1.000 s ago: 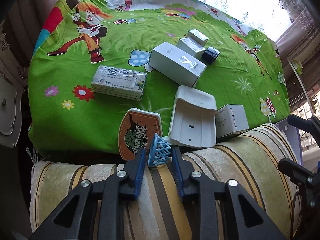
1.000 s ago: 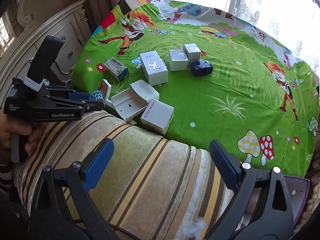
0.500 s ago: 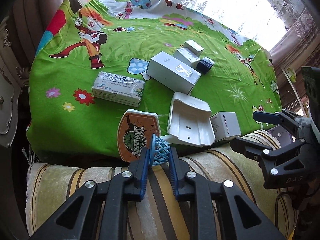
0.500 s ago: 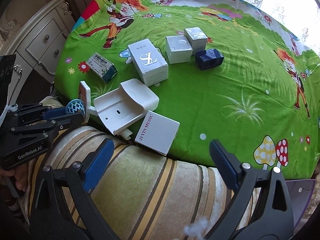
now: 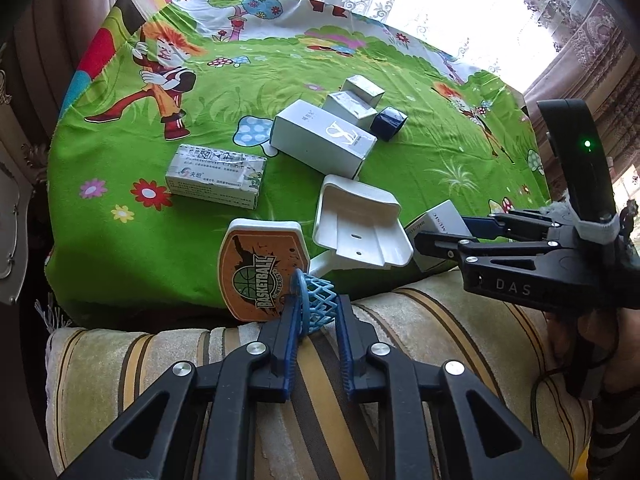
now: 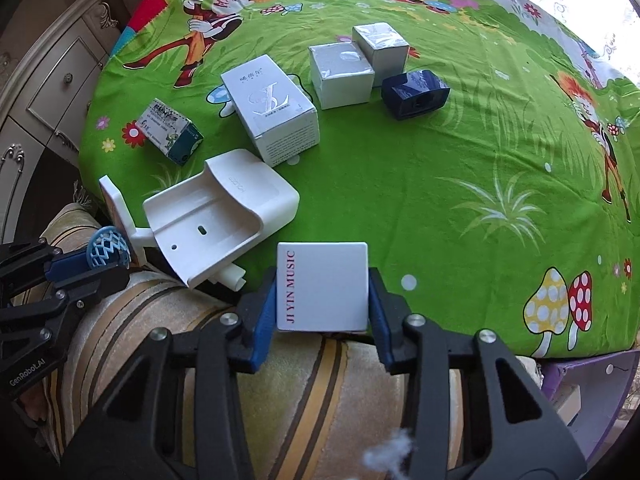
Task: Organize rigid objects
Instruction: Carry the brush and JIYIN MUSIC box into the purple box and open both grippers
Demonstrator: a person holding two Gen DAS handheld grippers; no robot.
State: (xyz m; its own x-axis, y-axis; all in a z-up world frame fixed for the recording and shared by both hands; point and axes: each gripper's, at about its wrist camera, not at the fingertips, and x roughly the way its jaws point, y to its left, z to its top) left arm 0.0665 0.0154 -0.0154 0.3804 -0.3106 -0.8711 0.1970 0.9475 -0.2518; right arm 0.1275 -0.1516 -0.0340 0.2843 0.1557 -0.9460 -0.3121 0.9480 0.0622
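At the near edge of the table (image 6: 460,184), where the green cartoon-print cloth meets a striped velvety cushion (image 6: 304,396), my right gripper (image 6: 322,298) is closing its jaws on the white JI YIN MUSIC box (image 6: 322,286), a smooth square carton; the blue pads sit against its two sides. My left gripper (image 5: 316,312) is nearly closed around the blue lattice hoop (image 5: 316,298) of a toy basketball board (image 5: 260,270), which stands tilted at the same near edge, its orange backboard glossy with rounded corners. Just beside it lies a white moulded plastic holder (image 6: 224,208), hollow side up, overhanging the edge toward the cushion. Further in rest a tall white carton with a silver logo (image 6: 272,112), two silvery-white cubes (image 6: 340,74) touching each other, and a dark blue glossy box (image 6: 414,92) just beside them. A printed medicine box (image 5: 216,176) sits toward the left edge. The right half of the cloth lies open, with only printed mushrooms and grass.
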